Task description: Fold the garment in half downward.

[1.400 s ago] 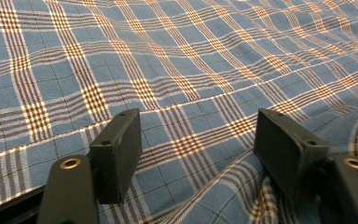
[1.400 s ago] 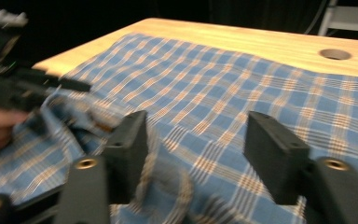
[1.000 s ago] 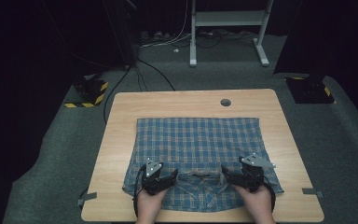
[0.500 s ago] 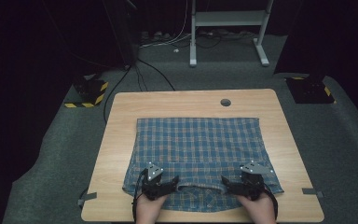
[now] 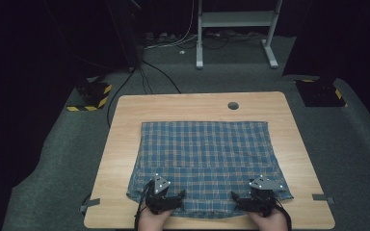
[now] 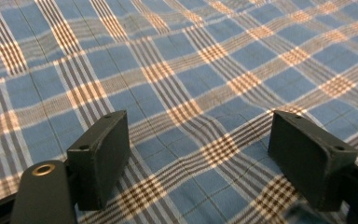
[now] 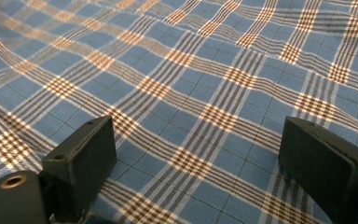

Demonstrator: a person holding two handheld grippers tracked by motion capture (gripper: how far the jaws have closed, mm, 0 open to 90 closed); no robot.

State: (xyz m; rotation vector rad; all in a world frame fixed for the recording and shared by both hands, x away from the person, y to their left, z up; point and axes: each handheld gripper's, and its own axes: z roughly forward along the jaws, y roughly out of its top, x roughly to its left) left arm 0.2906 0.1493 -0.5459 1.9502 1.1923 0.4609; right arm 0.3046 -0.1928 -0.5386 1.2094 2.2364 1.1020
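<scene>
A blue plaid cloth (image 5: 204,154) lies folded flat on the wooden table (image 5: 125,144). My left gripper (image 5: 166,197) rests over the cloth's near left corner and my right gripper (image 5: 255,199) over its near right corner. In the left gripper view the left gripper (image 6: 198,154) has its jaws wide apart. They have just been opening, with only flat cloth (image 6: 177,70) lying under the gap and nothing pinched. In the right gripper view the right gripper (image 7: 198,163) is open in the same way above smooth plaid (image 7: 191,70).
A round cable hole (image 5: 232,105) sits near the table's far edge. Grey tape strips (image 5: 90,206) (image 5: 322,197) mark the near corners. On the floor beyond stand a white frame (image 5: 200,57), cables and two yellow-black striped blocks (image 5: 92,94) (image 5: 320,91).
Both hands have drawn back toward the near edge of the table. The left jaws have spread wider, and the cloth's near hem now lies flat.
</scene>
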